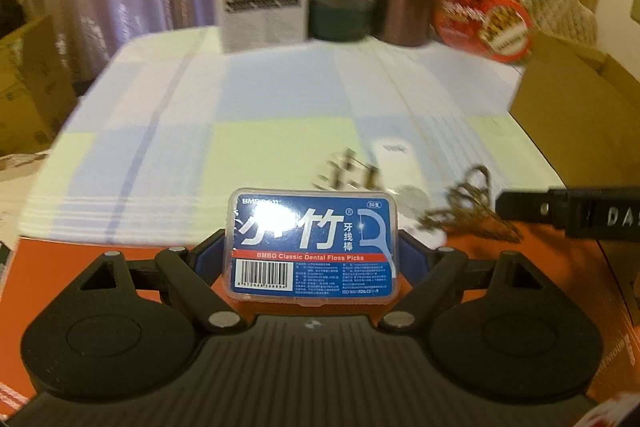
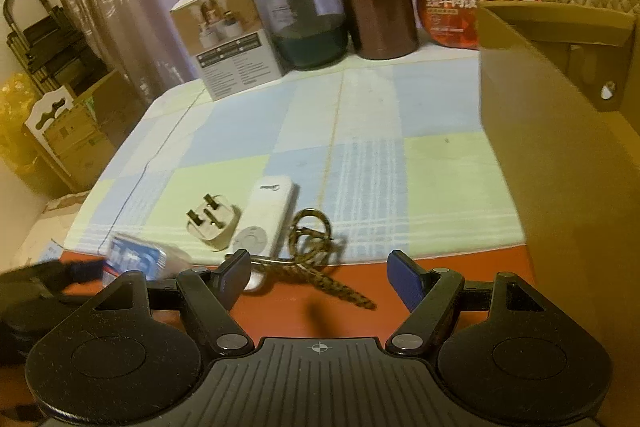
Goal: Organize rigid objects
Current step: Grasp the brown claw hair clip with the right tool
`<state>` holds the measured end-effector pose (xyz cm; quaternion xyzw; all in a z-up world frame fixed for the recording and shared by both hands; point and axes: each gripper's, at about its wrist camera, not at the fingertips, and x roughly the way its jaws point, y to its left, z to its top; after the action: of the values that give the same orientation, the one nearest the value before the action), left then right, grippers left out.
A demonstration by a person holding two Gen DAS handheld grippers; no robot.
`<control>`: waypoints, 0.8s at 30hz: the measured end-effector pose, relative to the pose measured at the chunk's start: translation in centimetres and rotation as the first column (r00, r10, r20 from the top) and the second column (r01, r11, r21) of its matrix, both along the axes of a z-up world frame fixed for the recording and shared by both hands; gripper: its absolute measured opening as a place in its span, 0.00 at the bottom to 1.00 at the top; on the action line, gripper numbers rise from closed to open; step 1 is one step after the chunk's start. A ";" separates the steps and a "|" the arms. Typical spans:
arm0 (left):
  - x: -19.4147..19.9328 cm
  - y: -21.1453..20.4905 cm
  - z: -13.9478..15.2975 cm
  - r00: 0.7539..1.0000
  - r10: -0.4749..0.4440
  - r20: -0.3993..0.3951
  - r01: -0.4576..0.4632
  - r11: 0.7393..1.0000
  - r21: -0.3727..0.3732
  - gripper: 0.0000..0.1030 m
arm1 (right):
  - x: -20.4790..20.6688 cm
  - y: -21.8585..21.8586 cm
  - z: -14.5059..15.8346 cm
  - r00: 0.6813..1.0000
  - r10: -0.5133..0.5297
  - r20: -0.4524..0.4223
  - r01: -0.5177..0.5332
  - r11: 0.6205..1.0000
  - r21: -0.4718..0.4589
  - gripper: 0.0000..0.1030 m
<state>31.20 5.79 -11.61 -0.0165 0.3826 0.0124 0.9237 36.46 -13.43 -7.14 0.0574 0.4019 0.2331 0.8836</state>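
both tools (image 2: 319, 277) sit near the table's front edge (image 2: 440, 251); checked cloth (image 2: 360, 131) beyond lies bare.

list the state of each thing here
left gripper: jaws shut on closed floss pick box
right gripper: jaws open, empty
plug: prongs up
green jar: lid on
copper canister: lid on
white carton: top flap up
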 end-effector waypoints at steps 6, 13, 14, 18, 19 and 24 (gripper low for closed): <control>0.2 1.8 0.3 0.999 0.048 0.009 -0.048 0.999 -0.014 0.81 | 1.2 1.2 -0.9 1.000 -0.024 -0.008 0.024 0.999 0.021 0.70; 0.4 1.5 0.3 0.999 0.030 0.015 -0.030 0.999 -0.018 0.81 | 2.8 2.1 -1.9 0.999 -0.050 -0.012 0.050 0.999 -0.003 0.61; 0.5 1.5 0.2 1.000 0.028 0.013 -0.027 0.999 -0.023 0.81 | 3.1 2.2 -2.1 0.999 -0.050 -0.018 0.050 0.999 -0.004 0.58; 0.5 1.3 -0.1 1.000 0.018 0.005 -0.018 0.999 -0.031 0.81 | 4.0 2.4 -3.0 0.996 -0.064 -0.058 0.063 0.998 -0.006 0.48; 0.5 1.3 -0.1 1.000 0.016 0.005 -0.016 0.999 -0.032 0.81 | 4.2 2.6 -3.1 0.996 -0.061 -0.064 0.060 0.998 -0.010 0.46; 0.4 1.3 -0.1 1.000 0.014 0.004 -0.014 0.999 -0.040 0.81 | 4.3 2.9 -3.3 0.995 -0.069 -0.074 0.066 0.997 -0.035 0.38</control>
<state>31.62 7.11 -11.68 -0.0376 0.3806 0.0113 0.9239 40.76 -10.53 -10.47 0.0654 0.4363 0.1942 0.8762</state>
